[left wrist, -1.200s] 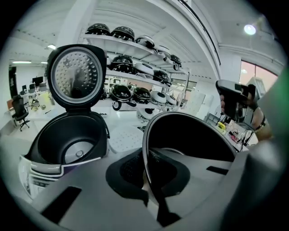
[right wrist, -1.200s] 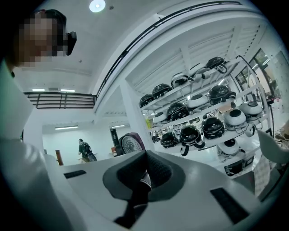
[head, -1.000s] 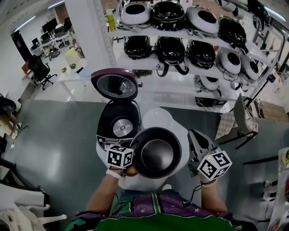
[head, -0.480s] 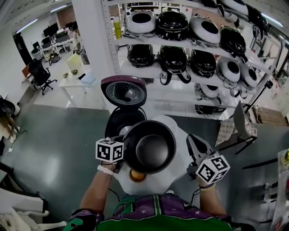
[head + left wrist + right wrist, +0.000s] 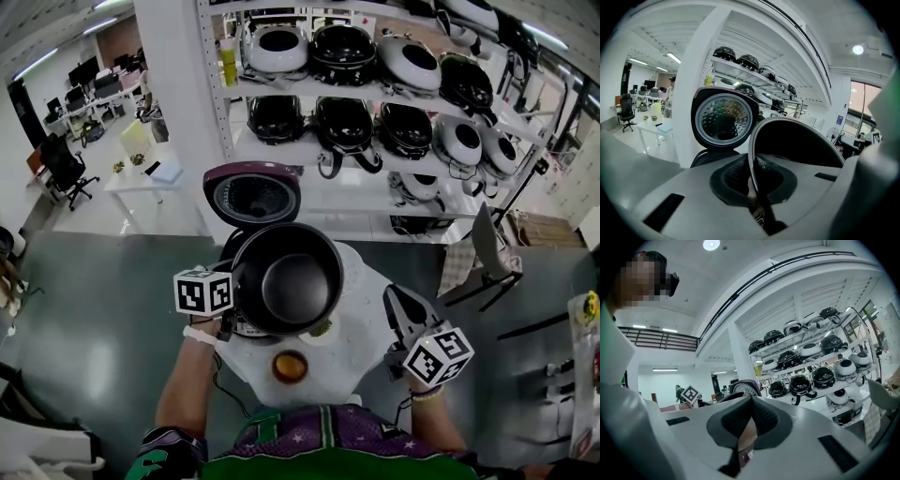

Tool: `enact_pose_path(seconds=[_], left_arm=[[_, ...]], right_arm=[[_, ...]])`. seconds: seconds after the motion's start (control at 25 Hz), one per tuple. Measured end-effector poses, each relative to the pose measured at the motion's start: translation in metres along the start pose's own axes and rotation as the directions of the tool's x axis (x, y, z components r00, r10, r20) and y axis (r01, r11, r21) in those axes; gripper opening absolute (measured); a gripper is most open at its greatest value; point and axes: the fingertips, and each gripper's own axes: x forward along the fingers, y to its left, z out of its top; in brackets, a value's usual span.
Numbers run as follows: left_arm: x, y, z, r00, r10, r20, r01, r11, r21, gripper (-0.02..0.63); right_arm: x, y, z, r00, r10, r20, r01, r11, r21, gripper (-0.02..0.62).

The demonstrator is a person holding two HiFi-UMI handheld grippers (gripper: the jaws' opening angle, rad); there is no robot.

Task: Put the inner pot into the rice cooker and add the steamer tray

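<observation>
The black inner pot (image 5: 286,278) hangs over the rice cooker's body and hides most of it. My left gripper (image 5: 234,292) is shut on the pot's left rim. In the left gripper view the thin rim (image 5: 751,173) runs between the jaws, and beyond it are the pot's wall (image 5: 797,145) and the cooker's raised maroon lid (image 5: 723,119). That lid (image 5: 251,197) stands open behind the pot. My right gripper (image 5: 403,314) is shut and empty to the pot's right, pointing level; its own view shows the jaws (image 5: 749,427) together.
The cooker stands on a small round white table (image 5: 361,314), with a small orange object (image 5: 290,366) near its front edge. Behind are white shelves (image 5: 375,155) with several rice cookers. A chair (image 5: 478,253) stands at the right and a white desk (image 5: 150,173) at the left.
My left gripper has carried the pot up and away from me, from the table's front to above the cooker body. The right gripper has drifted a little.
</observation>
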Motion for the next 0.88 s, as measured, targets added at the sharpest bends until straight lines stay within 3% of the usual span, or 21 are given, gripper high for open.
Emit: enact_pose_path(seconds=[0.56, 0.88], left_arm=[[0.023, 0.092, 0.012, 1.0, 0.001, -0.032, -0.001, 1.0, -0.017, 0.028], [0.038, 0.131, 0.008, 0.998, 0.037, -0.049, -0.038, 0.999, -0.021, 0.029]], right_arm=[[0.013, 0.045, -0.038, 0.993, -0.119, 0.001, 0.119, 0.992, 0.035, 0.006], [0.007, 0.052, -0.053, 0.982, -0.185, -0.032, 0.186, 0.982, 0.034, 0.006]])
